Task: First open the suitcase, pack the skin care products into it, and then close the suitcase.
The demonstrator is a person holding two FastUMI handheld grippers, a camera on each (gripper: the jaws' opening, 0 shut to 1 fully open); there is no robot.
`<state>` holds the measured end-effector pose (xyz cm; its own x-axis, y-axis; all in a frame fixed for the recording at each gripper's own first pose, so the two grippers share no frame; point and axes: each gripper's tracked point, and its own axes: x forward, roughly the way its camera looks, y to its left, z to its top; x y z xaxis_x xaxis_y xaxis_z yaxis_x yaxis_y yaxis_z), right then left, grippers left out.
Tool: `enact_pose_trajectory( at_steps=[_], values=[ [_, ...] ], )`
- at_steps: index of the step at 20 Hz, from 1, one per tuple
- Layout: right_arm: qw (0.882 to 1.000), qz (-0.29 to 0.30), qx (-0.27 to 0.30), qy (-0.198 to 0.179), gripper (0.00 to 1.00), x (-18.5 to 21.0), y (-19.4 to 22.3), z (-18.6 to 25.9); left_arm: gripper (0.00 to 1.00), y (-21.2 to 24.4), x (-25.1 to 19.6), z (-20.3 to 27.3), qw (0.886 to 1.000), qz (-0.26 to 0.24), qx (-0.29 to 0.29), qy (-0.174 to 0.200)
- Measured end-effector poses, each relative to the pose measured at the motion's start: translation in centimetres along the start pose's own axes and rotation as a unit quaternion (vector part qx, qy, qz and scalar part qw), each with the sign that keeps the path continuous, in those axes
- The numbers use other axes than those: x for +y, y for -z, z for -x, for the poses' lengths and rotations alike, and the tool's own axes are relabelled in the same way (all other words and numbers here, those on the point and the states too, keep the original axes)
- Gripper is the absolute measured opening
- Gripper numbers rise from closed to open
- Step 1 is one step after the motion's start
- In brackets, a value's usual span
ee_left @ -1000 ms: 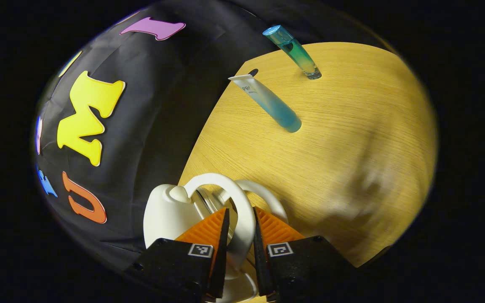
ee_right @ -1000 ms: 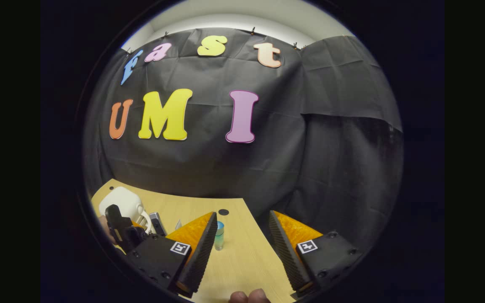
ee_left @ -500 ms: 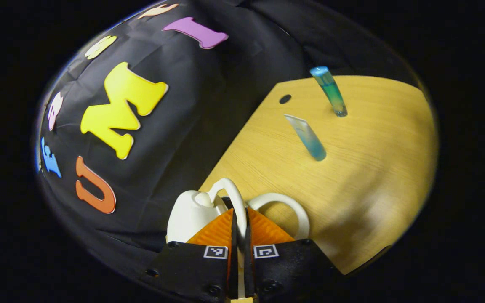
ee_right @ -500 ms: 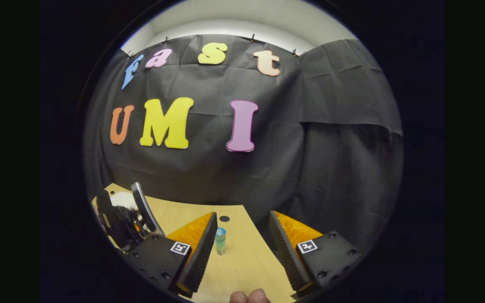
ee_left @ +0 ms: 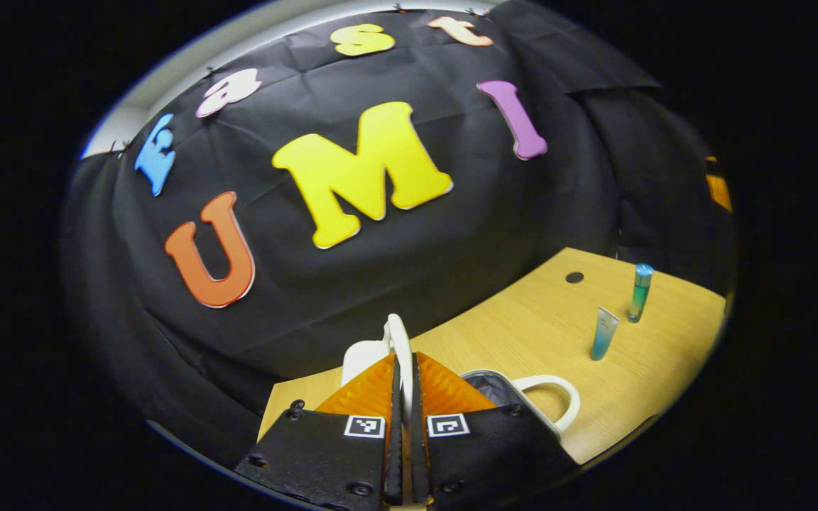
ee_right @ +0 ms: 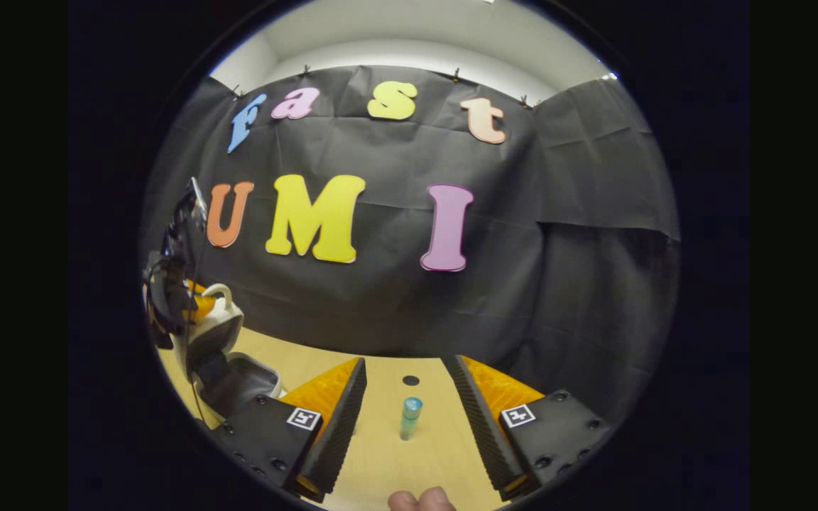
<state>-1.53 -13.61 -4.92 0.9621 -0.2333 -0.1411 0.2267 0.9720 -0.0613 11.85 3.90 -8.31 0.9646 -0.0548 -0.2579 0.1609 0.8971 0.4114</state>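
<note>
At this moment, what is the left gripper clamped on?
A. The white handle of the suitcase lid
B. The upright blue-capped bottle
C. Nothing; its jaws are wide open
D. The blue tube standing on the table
A. In the left gripper view the left gripper is shut on the white handle of the suitcase lid, which the right gripper view shows raised.

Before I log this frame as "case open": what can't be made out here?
- Inside of the suitcase: right gripper view shows dark lining; the contents can't be told.
- Handle: left gripper view, lower part hidden between the left gripper fingers.
- Tube, bottle: labels too small.
</note>
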Motion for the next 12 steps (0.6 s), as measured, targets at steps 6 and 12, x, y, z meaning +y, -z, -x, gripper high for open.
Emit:
enact_pose_trajectory(
  at_steps=[6, 12],
  values=[
    [0.999, 0.028, -0.009, -0.033, 0.74, 4.4, -1.8, 0.0, 0.07, 2.0, 9.9, 0.1, 0.995, 0.080, -0.039, -0.033],
    [0.997, 0.048, -0.001, -0.052, 0.74, 7.9, -2.0, -0.4, 0.08, 9.6, 19.5, -0.6, 0.987, 0.130, -0.023, -0.089]
  ],
)
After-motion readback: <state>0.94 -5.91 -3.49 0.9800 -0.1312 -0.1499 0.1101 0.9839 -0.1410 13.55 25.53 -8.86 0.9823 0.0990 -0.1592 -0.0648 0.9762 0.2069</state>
